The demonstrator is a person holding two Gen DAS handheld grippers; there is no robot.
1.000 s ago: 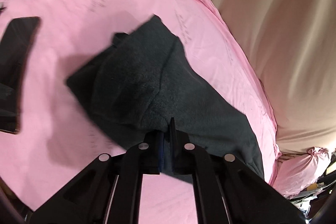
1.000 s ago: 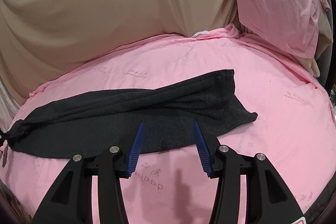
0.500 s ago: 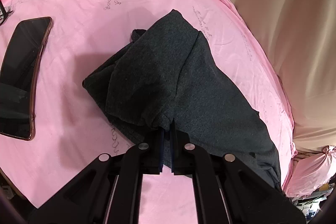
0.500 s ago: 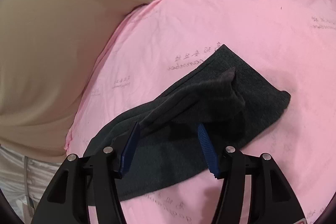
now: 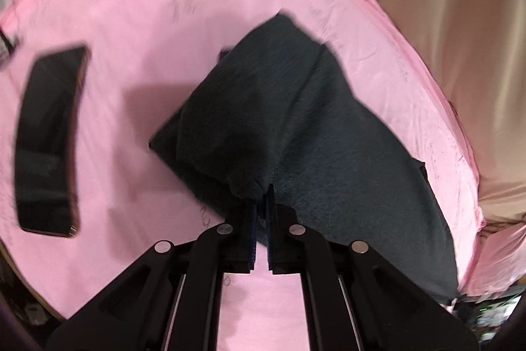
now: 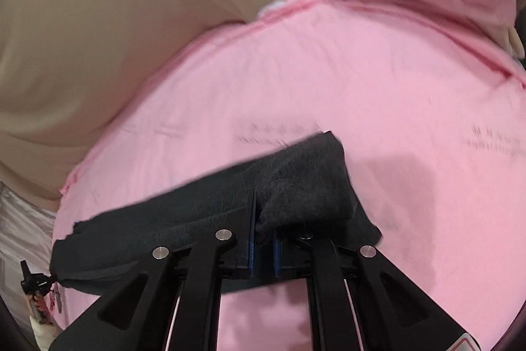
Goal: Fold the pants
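The left gripper [image 5: 261, 199] points steeply down, its jaws pinched tight on a bunched fold of the pants [image 5: 328, 137]. The right gripper [image 6: 263, 219], angled down too, has just been closing and now clamps dark cloth between its fingers.

The right claw [image 6: 261, 213] has just closed on a bunched fold of the dark pants [image 6: 305, 186], after hovering open above the flat cloth a second ago.
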